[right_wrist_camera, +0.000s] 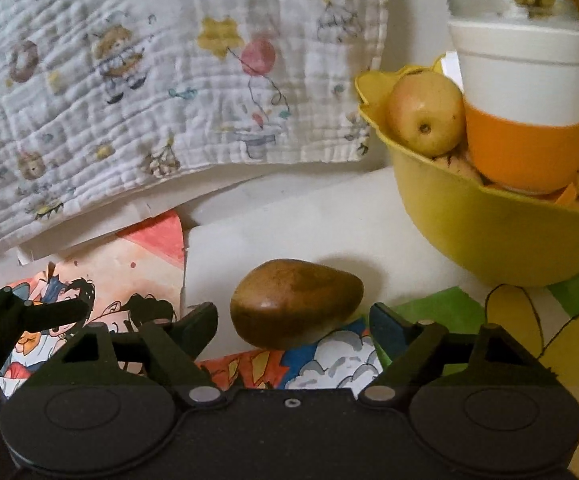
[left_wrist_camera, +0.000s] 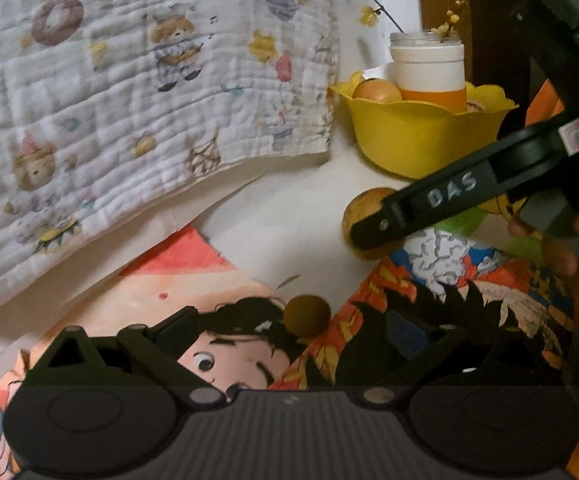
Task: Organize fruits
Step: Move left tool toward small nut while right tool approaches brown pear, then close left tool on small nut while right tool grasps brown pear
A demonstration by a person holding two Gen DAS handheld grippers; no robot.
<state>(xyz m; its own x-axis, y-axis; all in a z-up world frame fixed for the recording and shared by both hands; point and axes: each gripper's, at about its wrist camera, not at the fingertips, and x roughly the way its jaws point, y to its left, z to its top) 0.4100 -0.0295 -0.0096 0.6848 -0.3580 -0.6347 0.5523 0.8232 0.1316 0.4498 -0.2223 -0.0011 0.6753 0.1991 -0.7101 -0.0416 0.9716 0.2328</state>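
A small round brown fruit lies on a cartoon drawing between the spread fingers of my left gripper, which is open and not touching it. A larger brown, egg-shaped fruit lies on the white surface between the jaws of my right gripper; there are gaps on both sides, so it is open. In the left wrist view one right finger crosses in front of that fruit. A yellow bowl at the back right holds a yellow-red apple and other fruit.
A white and orange jar with yellow flower sprigs stands in the bowl. A printed quilted cloth hangs over the back left. Colourful cartoon drawings cover the surface. A hand holds the right gripper at the right edge.
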